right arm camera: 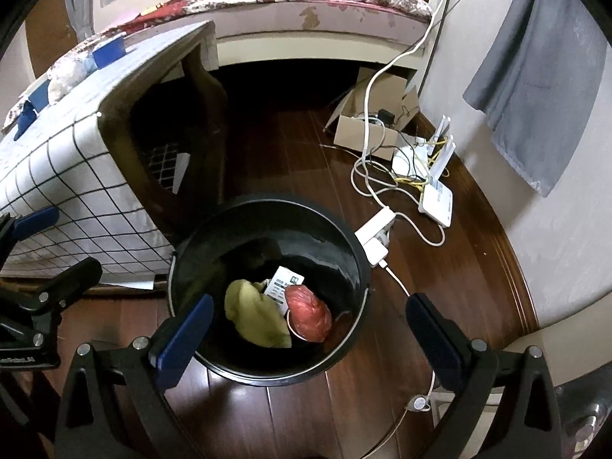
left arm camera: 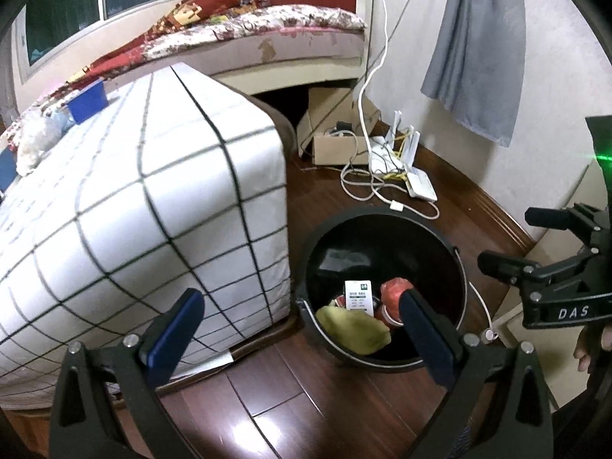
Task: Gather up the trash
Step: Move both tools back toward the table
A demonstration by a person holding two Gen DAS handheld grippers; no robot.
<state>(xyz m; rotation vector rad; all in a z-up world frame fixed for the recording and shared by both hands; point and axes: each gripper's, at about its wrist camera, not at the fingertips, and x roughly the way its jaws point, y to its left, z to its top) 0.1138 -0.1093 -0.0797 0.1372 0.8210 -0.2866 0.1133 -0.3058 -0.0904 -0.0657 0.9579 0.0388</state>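
A black bucket (left arm camera: 382, 229) stands on the wooden floor beside the table; it also shows in the right wrist view (right arm camera: 267, 214). Inside lie a yellow-green wad (right arm camera: 256, 315), a white card box (right arm camera: 285, 285) and a red crumpled wrapper (right arm camera: 310, 313); the same items show in the left wrist view, wad (left arm camera: 354, 329), box (left arm camera: 358, 297), wrapper (left arm camera: 394, 292). My left gripper (left arm camera: 302, 329) is open and empty, above the bucket's left rim. My right gripper (right arm camera: 310, 334) is open and empty, directly over the bucket. The right gripper also shows at the left view's right edge (left arm camera: 535, 244).
A table with a checked white cloth (left arm camera: 134, 199) stands left of the bucket, with a blue box (left arm camera: 87, 102) and a white bag (left arm camera: 36, 141) on it. A cardboard box (right arm camera: 367, 134), routers (right arm camera: 432, 187), cables and a power strip (right arm camera: 376, 233) lie on the floor behind. A bed (left arm camera: 267, 38) is beyond.
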